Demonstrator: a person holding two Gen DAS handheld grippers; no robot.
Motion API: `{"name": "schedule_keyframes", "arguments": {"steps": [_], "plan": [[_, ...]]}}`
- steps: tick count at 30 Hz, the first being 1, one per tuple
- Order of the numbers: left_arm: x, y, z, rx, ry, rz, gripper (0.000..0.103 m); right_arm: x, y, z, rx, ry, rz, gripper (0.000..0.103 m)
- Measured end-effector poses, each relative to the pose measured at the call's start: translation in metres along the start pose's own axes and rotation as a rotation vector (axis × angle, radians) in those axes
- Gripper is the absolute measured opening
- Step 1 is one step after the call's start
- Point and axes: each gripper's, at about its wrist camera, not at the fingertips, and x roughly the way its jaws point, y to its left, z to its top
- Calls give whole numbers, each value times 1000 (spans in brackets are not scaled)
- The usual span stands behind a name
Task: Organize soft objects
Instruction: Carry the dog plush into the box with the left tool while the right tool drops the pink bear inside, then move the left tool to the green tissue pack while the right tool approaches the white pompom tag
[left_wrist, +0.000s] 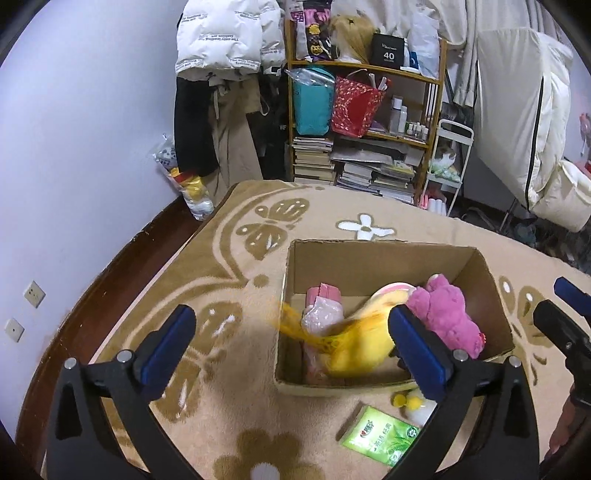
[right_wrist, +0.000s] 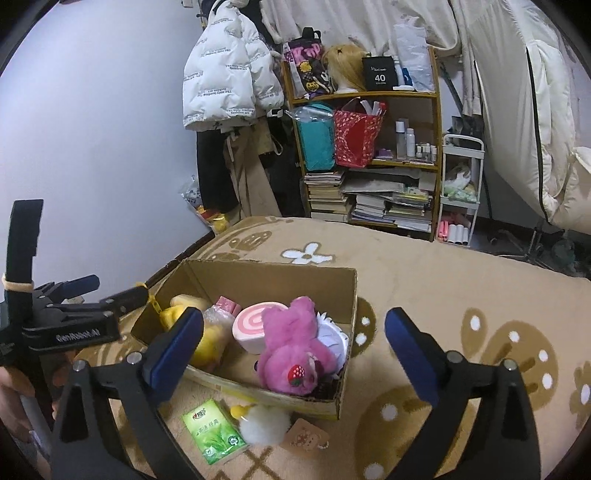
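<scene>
Both pairs of fingers stand spread wide, nothing pinched: my left gripper (left_wrist: 291, 341) hangs over the near-left corner of the cardboard box (left_wrist: 380, 254), my right gripper (right_wrist: 293, 341) over its near-right side. Going left to right in the box: yellow plush (right_wrist: 210, 341), blurred in the left view, against the left wall; small pink wrapped packet (right_wrist: 221, 310) behind it; pink-and-white swirl roll (right_wrist: 251, 325) in the middle; magenta plush bear (right_wrist: 291, 350) with a strawberry patch on the right, lying over something white with a frilled edge (right_wrist: 334, 336). Outside, on the tan flower-patterned blanket (right_wrist: 461, 280) just before the box's near wall: green tissue pack (right_wrist: 214, 432), white fluffy toy with yellow bits (right_wrist: 260, 424), brown tag (right_wrist: 306, 437). Beyond the blanket, a crowded wooden shelf (right_wrist: 369, 96)
</scene>
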Motion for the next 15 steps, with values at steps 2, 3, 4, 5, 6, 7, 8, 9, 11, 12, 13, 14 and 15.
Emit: {"name": "schedule_keyframes", "arguments": {"steps": [2,3,4,5,6,7,8,9,11,12,13,14,15], "plan": [[-4,4,1,-9,1,-3,103,-4,1,0,-2,0,-10,103],[-7,5,0,-12,0,-3,103,-5,1,0,-1,2,-11,103],[-9,6,0,-14,-2,-3,103,-7,1,-1,0,3,-10,103],[-13,7,-1,-16,-4,-3,103,-9,2,-1,2,5,-8,103],[-14,7,-1,-16,-2,-3,103,-9,2,-1,2,5,-6,103],[-17,7,-3,-12,5,-3,103,-11,2,-2,4,7,-1,103],[-19,7,-5,-7,14,1,103,-13,3,-3,7,8,1,103],[-20,7,-7,0,29,7,103,-15,3,-4,11,10,4,103],[-23,8,-11,10,52,9,103,-18,4,-6,17,13,7,103],[-25,9,-13,10,56,6,103,-20,4,-7,22,14,8,103],[-28,10,-15,9,61,0,103,-21,4,-9,28,15,14,103],[-29,12,-17,5,71,-7,103,-22,4,-10,31,16,18,103],[-30,12,-20,3,78,-14,103,-23,4,-12,39,19,22,103]]}}
